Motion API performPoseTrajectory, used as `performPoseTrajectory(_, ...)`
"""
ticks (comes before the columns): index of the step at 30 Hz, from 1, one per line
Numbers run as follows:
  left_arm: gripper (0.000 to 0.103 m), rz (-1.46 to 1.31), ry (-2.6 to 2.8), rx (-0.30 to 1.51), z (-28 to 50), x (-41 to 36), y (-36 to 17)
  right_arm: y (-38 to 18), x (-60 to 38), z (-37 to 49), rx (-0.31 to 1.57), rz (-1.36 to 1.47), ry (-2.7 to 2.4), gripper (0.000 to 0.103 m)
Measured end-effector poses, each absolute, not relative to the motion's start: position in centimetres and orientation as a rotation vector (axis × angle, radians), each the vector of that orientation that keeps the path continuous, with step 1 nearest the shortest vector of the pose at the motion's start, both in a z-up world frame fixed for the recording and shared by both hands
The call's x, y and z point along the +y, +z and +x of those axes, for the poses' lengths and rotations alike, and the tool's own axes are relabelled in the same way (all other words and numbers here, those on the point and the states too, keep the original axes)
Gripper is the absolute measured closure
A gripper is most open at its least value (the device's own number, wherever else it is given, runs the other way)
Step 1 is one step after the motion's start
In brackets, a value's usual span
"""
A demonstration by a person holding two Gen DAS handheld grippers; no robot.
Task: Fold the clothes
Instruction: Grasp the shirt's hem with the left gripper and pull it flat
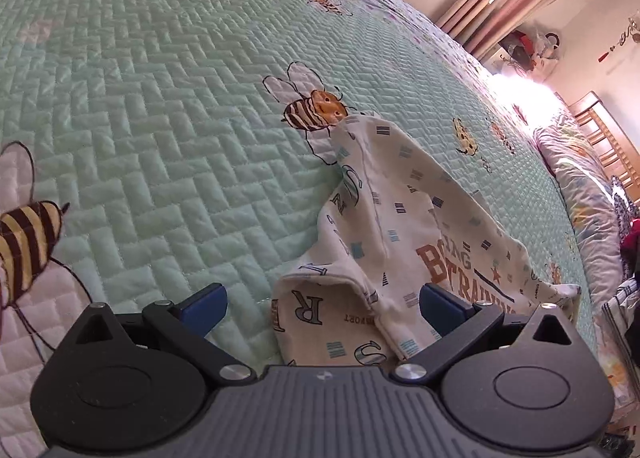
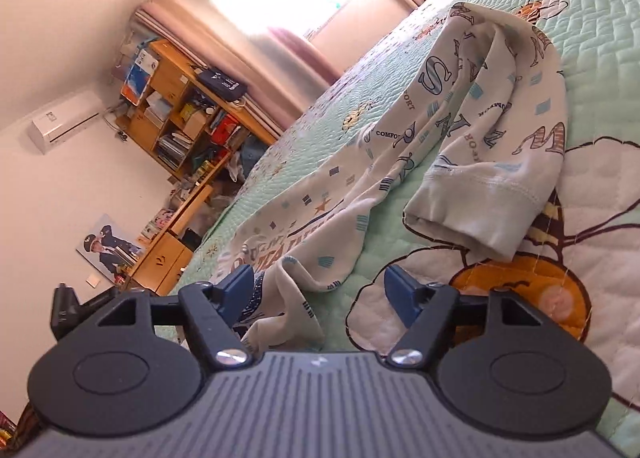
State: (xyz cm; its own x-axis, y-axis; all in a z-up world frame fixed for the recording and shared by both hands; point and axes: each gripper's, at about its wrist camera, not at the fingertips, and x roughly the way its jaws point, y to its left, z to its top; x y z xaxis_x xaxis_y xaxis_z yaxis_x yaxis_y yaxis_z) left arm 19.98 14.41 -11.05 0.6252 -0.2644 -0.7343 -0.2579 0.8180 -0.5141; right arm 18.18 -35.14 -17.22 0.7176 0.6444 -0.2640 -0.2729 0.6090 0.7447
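The printed shirt point(image 1: 400, 226) lies rumpled on the quilted bedspread point(image 1: 160, 138) near its side edge, sleeve point(image 2: 484, 210) doubled over. Both the left gripper point(image 1: 322, 308) and right gripper point(image 2: 320, 290) stand open, cloth loose between their jaws. A shallow bite could slip, leaving creases folded in

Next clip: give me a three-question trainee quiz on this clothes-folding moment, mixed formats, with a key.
1. True or false: the right claw is clamped shut on the printed shirt.
2. Multiple choice: the shirt lies on A) a wooden floor, B) a green quilted bedspread with bee pictures, C) a chair.
3. Fill in: in the left wrist view, the left claw is ____, with a shirt cuff lying between its fingers.

Key: 1 false, its fingers stand apart; 2 B; 3 open.
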Motion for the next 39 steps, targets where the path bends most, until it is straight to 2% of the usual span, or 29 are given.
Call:
performPoseTrajectory(4,0.008,-0.569,0.012,0.903,21.0,13.1,-11.8,-17.3,-34.8,18.2,0.535,0.717,0.56,0.03)
performPoseTrajectory(9,0.011,-0.533,-0.02,0.885,21.2,12.3,-11.9,-17.4,-34.8,18.2,0.527,0.715,0.56,0.03)
performPoseTrajectory(11,0.022,-0.52,-0.022,0.874,21.4,12.3,-12.1,-17.5,-34.8,18.2,0.524,0.71,0.557,0.03)
performPoseTrajectory(12,0.034,-0.512,-0.026,0.871,21.5,12.2,-12.1,-17.5,-34.7,18.2,0.524,0.706,0.556,0.03)
performPoseTrajectory(13,0.053,-0.502,-0.032,0.87,21.6,12.1,-12.2,-17.5,-34.7,18.2,0.523,0.703,0.555,0.03)
performPoseTrajectory(15,0.081,-0.492,-0.042,0.868,21.8,12.1,-12.3,-17.6,-34.7,18.1,0.521,0.7,0.555,0.03)
performPoseTrajectory(18,0.093,-0.506,-0.036,0.828,21.7,12.5,-11.7,-17.6,-34.6,18.0,0.522,0.687,0.551,0.03)
performPoseTrajectory(26,0.093,-0.152,0.006,0.686,23.4,9.9,-4.5,-17.6,-34.4,18.0,0.522,0.667,0.545,0.03)
performPoseTrajectory(27,0.09,-0.132,-0.014,0.676,23.6,9.5,-3.8,-17.6,-34.4,18.1,0.523,0.667,0.545,0.03)
performPoseTrajectory(28,0.081,-0.112,-0.027,0.673,23.8,9.1,-3.3,-17.6,-34.4,18.1,0.523,0.668,0.545,0.03)
performPoseTrajectory(29,0.077,-0.099,-0.025,0.68,24.1,8.9,-3.0,-17.6,-34.4,18.1,0.523,0.668,0.545,0.03)
performPoseTrajectory(31,0.048,-0.114,0.038,0.72,24.3,9.0,-3.3,-17.6,-34.3,18.2,0.524,0.666,0.545,0.03)
performPoseTrajectory(36,0.036,-0.217,0.029,0.804,20.8,10.5,-5.3,-17.7,-34.5,18.2,0.522,0.673,0.55,0.03)
performPoseTrajectory(39,0.036,-0.37,-0.115,0.885,17.5,10.4,-7.2,-17.8,-34.5,18.2,0.519,0.678,0.552,0.03)
